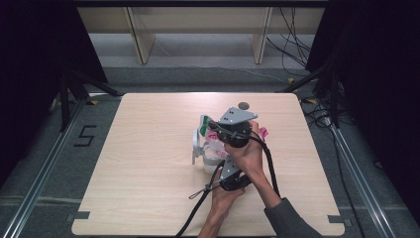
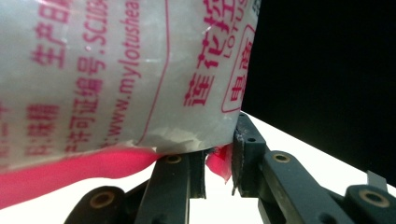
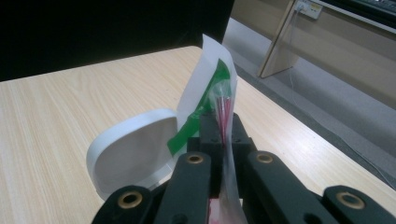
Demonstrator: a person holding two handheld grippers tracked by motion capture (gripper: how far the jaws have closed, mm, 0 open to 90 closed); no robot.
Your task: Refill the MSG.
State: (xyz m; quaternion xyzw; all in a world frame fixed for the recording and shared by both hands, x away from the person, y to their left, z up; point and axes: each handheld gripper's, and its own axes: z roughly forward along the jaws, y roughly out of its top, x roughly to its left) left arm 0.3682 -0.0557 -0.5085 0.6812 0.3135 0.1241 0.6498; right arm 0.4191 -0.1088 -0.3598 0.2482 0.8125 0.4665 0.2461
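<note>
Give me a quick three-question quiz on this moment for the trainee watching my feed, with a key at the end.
1. True or false: the right gripper has its jaws closed on the clear plastic bag.
2. Which colour is the print on the bag that shows in the left gripper view? A. blue B. pink-red C. black
3. What white thing stands on the table just beyond the right gripper in its own view?

Key
1. True: the film is pinched between the two jaws.
2. B: pink-red lettering on the bag, whose lower edge the left gripper pinches.
3. A white container with its hinged lid open, a green-and-white label beside it.
</note>
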